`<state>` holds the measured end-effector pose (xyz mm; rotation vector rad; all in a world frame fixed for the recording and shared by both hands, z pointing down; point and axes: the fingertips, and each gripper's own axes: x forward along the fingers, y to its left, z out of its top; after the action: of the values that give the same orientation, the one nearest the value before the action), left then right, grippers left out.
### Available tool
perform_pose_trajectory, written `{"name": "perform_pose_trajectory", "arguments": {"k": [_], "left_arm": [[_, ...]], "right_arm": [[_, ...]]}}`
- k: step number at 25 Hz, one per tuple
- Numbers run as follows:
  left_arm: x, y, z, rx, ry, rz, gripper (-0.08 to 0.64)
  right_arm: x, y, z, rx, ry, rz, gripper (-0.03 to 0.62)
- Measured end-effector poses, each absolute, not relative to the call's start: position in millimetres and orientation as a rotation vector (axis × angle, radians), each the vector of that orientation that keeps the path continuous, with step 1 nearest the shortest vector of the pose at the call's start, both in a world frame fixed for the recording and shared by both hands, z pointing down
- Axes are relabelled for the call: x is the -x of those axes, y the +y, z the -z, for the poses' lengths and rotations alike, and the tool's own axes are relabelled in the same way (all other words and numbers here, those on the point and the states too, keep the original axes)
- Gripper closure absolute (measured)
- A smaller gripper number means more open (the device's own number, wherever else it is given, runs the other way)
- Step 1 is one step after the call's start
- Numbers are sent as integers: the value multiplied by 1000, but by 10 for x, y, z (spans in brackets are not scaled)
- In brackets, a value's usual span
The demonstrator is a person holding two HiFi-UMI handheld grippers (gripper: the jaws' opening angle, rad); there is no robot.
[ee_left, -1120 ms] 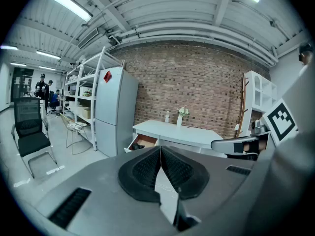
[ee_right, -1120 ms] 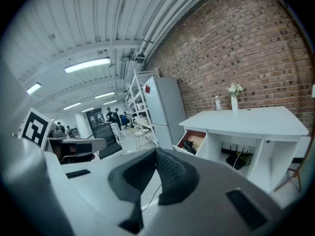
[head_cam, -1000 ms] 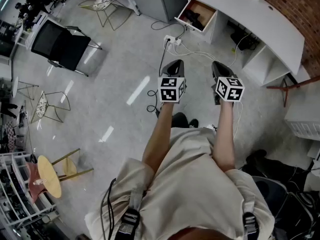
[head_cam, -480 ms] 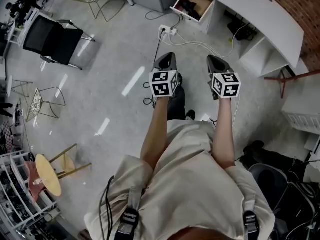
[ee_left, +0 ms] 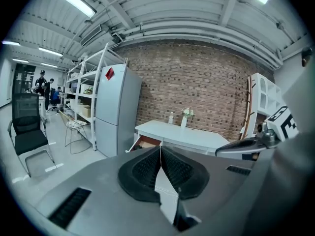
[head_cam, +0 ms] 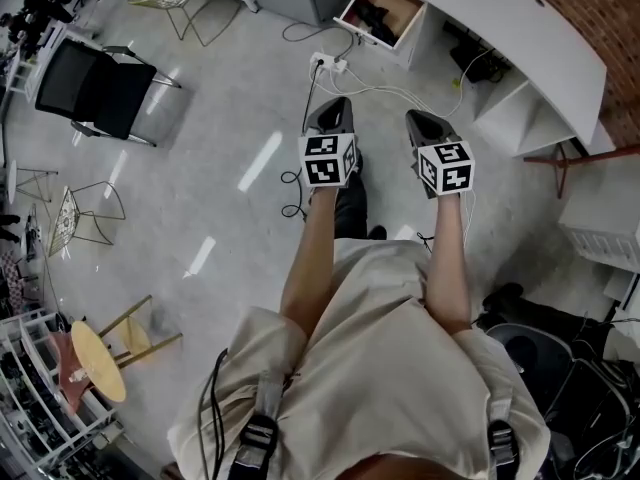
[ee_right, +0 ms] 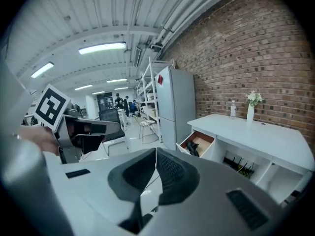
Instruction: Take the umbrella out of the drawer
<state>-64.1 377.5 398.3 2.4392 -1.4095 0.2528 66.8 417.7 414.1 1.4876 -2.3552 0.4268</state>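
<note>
An open wooden drawer sticks out of the white desk at the top of the head view, with a dark folded umbrella lying in it. The right gripper view shows the same drawer and umbrella a few steps ahead. My left gripper and right gripper are held side by side over the floor, well short of the drawer. Both are shut and hold nothing. In each gripper view the pads meet: left gripper, right gripper.
A power strip and loose cables lie on the floor between me and the desk. A black chair stands at left, wire chairs further left. A grey fridge stands beside the desk. People are far back at left.
Both grippers and I have moved toward the desk; the drawer sits higher and closer to the top edge of the head view. The jaws stayed shut.
</note>
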Motion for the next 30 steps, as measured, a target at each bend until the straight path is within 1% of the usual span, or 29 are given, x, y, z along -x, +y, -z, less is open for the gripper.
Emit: {"name": "perform_pose_trajectory", "arguments": {"k": [14,22,30], "left_arm": [[571,2442,-4046,-2405,-1376,-212,549],[380,1709,-4108,-2468,-1235,-303,549],[236,1046,-4089,-2530,-1216,-341,549]], "right_arm": [[-744,2945,-4333,-1458,-2331,-522,525],[-683,2221,-4349,-1482,-2361,-622,525],[-843,1658,-4325,-1557,-2322,-665,525]]}}
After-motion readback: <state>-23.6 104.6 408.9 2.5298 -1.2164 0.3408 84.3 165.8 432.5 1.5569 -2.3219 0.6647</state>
